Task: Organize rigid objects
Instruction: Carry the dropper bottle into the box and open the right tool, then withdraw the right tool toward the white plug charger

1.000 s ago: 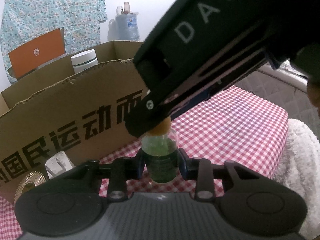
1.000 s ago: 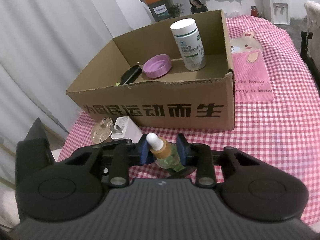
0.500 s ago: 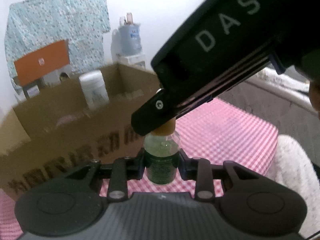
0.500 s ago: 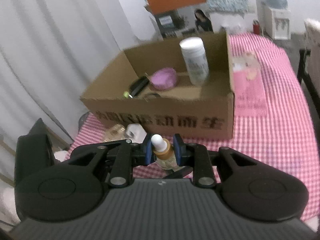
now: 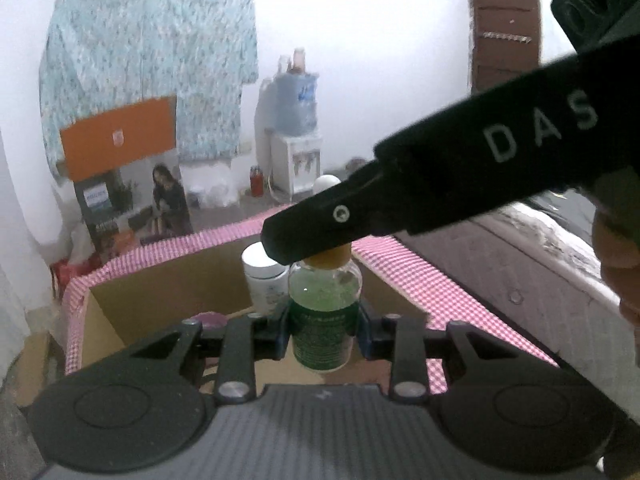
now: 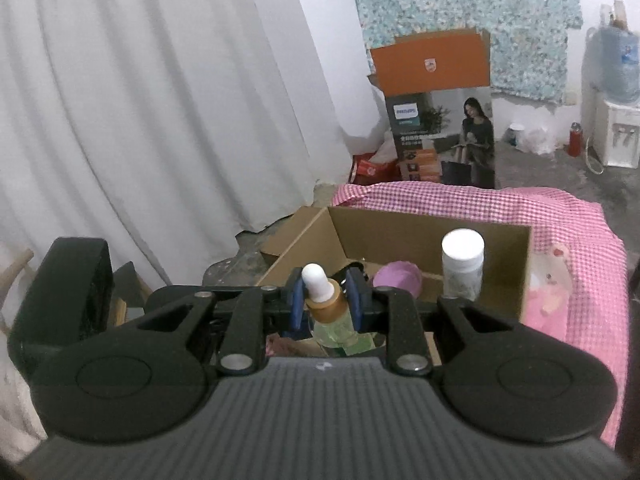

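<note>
A small green dropper bottle [image 5: 322, 320] with a gold collar and white bulb is held by both grippers above the open cardboard box [image 5: 160, 284]. My left gripper [image 5: 323, 330] is shut on the bottle's labelled body. My right gripper [image 6: 325, 304] is shut on its gold neck [image 6: 326, 304], and its black body crosses the left wrist view over the bottle's top. In the box stand a white pill bottle [image 6: 462, 266] and a purple lid [image 6: 398, 278].
The box [image 6: 420, 228] sits on a table with a pink checked cloth [image 6: 576, 216]. A white curtain [image 6: 160, 100] hangs at the left. A printed carton [image 6: 440, 136] and a water dispenser [image 6: 612, 96] stand on the floor beyond. A bed [image 5: 540, 264] lies at the right.
Both grippers have lifted the dropper bottle from the table in front of the box up and forward. It now hangs over the box opening, and the box front with its printing has dropped out of view.
</note>
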`<state>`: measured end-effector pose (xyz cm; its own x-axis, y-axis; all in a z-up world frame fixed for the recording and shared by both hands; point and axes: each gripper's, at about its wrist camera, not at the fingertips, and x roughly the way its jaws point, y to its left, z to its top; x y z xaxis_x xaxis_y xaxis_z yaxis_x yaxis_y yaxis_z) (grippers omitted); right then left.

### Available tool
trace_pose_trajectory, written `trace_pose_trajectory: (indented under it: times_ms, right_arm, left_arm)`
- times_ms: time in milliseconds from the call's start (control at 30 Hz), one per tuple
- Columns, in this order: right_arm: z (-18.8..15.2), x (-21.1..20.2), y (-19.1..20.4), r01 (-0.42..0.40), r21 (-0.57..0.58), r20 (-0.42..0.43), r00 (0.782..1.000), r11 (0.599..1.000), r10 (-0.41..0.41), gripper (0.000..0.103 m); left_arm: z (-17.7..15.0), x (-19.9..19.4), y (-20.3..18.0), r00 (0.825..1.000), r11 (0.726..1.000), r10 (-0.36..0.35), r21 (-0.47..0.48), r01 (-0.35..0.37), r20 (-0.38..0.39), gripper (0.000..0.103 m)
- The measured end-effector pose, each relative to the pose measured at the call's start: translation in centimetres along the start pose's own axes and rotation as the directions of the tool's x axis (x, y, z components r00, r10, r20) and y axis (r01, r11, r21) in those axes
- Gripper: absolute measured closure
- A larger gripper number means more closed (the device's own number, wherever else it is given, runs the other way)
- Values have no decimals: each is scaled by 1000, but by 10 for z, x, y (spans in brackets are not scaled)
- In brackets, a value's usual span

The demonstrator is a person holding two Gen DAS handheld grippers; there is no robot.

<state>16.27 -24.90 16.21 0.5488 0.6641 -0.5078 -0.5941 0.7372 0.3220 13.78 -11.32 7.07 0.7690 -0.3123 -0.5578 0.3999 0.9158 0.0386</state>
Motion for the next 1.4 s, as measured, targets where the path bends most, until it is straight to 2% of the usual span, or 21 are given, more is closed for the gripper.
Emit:
trace_pose_trajectory:
  times_ms: [167, 367, 500, 733, 900, 1033, 1100, 1233, 1400]
  right_arm:
    - [28, 49, -34, -15, 56, -75, 997, 998, 19, 83]
    - [35, 112, -81, -14, 162, -174, 984, 987, 42, 83]
    - [29, 144, -100, -3, 189, -221, 974, 982, 45, 83]
    - [17, 191, -118, 17, 194, -292, 956, 981, 41, 83]
    - [9, 209, -122, 25, 187, -325, 945, 982, 37, 86]
    - [11, 208, -122, 9, 196, -322, 945, 981, 56, 84]
    - [14, 208, -121, 14, 187, -320, 946, 982, 47, 81]
    - [16, 200, -119, 27, 185, -305, 952, 982, 31, 59]
    - [21, 169, -113, 40, 187, -249, 969, 982, 8, 51]
  left_arm:
    - [17, 48, 35, 990, 997, -29, -77, 18, -141, 70]
    - [18, 107, 66, 952, 984, -78, -174, 27, -296, 70]
    - [14, 133, 82, 930, 975, -95, -224, 14, -356, 69]
    - [11, 159, 98, 907, 962, -97, -271, -19, -411, 67]
    - [6, 161, 103, 897, 957, -109, -288, -21, -428, 64]
    - [6, 159, 105, 897, 955, -119, -297, -14, -425, 56]
    - [7, 153, 104, 902, 956, -114, -293, -15, -416, 48]
    - [12, 144, 101, 916, 962, -93, -272, -18, -391, 37]
    - [17, 117, 96, 940, 972, -65, -236, -16, -334, 25]
